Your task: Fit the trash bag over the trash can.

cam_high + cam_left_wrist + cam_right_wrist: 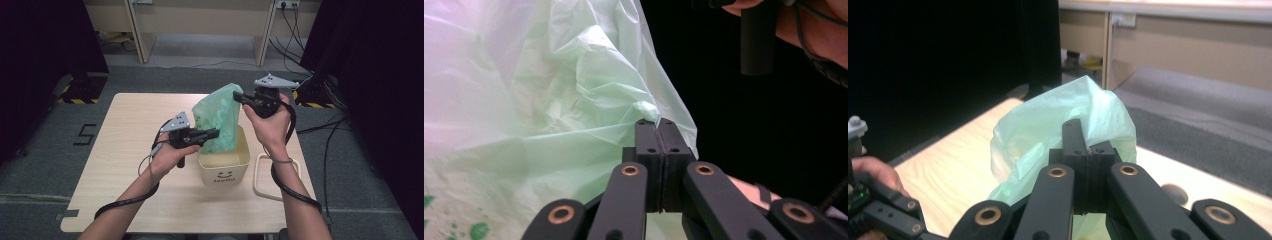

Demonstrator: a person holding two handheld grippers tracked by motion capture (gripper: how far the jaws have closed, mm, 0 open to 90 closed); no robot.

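The cream bin [224,171] reads "Hello" (under a smiley face).

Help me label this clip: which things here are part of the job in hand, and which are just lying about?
In the job:
- green plastic bag, pinched by both grippers
- left gripper, shut on the bag
- right gripper, shut on the bag
- cream bin that the bag sits in

Lying about:
- cream ring-shaped frame on the table, beside the bin
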